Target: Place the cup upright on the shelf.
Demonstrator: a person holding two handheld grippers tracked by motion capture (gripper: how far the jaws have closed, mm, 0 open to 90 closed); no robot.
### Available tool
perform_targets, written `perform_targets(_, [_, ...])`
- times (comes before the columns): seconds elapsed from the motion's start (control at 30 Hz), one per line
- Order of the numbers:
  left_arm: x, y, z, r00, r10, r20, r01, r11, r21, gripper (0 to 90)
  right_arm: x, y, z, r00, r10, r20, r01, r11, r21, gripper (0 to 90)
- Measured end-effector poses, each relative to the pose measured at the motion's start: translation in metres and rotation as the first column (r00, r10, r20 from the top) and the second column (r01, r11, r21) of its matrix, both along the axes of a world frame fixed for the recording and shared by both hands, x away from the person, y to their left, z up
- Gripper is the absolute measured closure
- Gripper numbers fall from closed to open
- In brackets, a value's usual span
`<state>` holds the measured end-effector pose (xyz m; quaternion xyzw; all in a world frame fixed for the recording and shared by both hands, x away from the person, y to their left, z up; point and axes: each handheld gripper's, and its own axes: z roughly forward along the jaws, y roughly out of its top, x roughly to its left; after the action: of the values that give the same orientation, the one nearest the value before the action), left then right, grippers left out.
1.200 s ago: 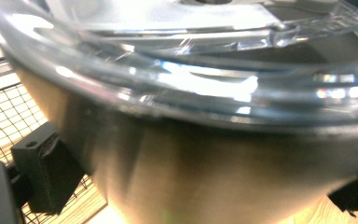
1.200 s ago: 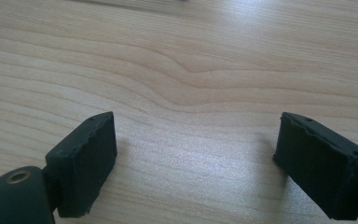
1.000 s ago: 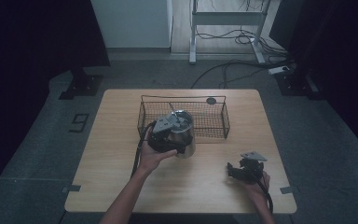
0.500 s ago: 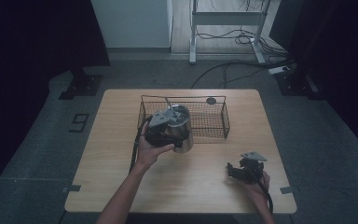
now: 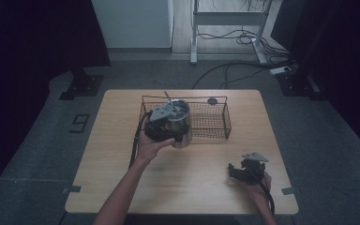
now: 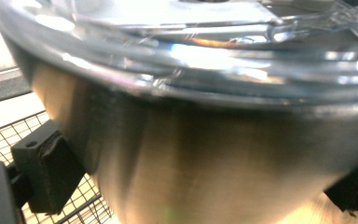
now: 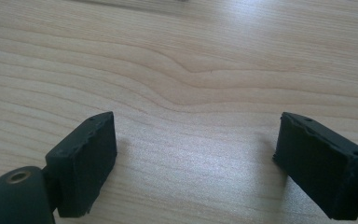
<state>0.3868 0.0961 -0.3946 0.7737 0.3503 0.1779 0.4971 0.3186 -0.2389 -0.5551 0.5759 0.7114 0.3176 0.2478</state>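
1. Since the earlier frame, the left gripper (image 5: 165,123) has carried the steel pot (image 5: 178,125) up and back over the wire basket (image 5: 206,122) rim.
2. Right gripper (image 5: 247,168) rests on the table (image 5: 122,187), jaws wide open, nothing between.
3. Left jaws clamp the pot's sides; the pot's base is cut off in the left gripper view.
4. Floor marking (image 5: 79,123) reads "9".

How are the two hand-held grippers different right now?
The left hand-held gripper has its jaws around a shiny metal pot at the wire basket; the right hand-held gripper holds nothing. The left is raised beside the basket; the right sits low at the wooden table, jaws wide apart. Both have black jaws.
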Motion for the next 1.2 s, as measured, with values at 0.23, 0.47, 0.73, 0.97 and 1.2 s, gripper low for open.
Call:
perform_targets(0.23, [0.008, -0.002, 0.003, 1.0, 0.002, 0.004, -0.002, 1.0, 0.006, 4.2, 0.0, 0.0, 0.0, 1.0, 0.001, 0.0, -0.001, 1.0, 0.0, 12.1])
perform_targets(0.47, [0.016, -0.001, 0.008, 0.9999, 0.01, 0.007, -0.01, 0.9999, 0.006, 4.2, 0.0, 0.0, 0.0, 1.0, 0.0, 0.0, 0.0, 1.0, 0.0, 12.1])
perform_targets(0.73, [0.027, -0.001, 0.007, 0.9997, 0.026, 0.005, -0.026, 0.9996, 0.012, 4.2, 0.0, 0.0, 0.0, 1.0, 0.001, 0.0, -0.001, 1.0, -0.001, 12.1])
perform_targets(0.97, [0.034, 0.0, 0.01, 0.9991, 0.038, 0.017, -0.038, 0.9992, 0.008, 4.2, 0.0, 0.0, 0.0, 1.0, 0.001, 0.001, -0.001, 1.0, -0.001, 12.1])
perform_targets(1.2, [0.041, 0.0, 0.013, 0.9987, 0.049, 0.017, -0.049, 0.9988, 0.01, 4.2, 0.0, 0.0, 0.0, 1.0, 0.001, 0.002, -0.001, 1.0, 0.0, 12.1])
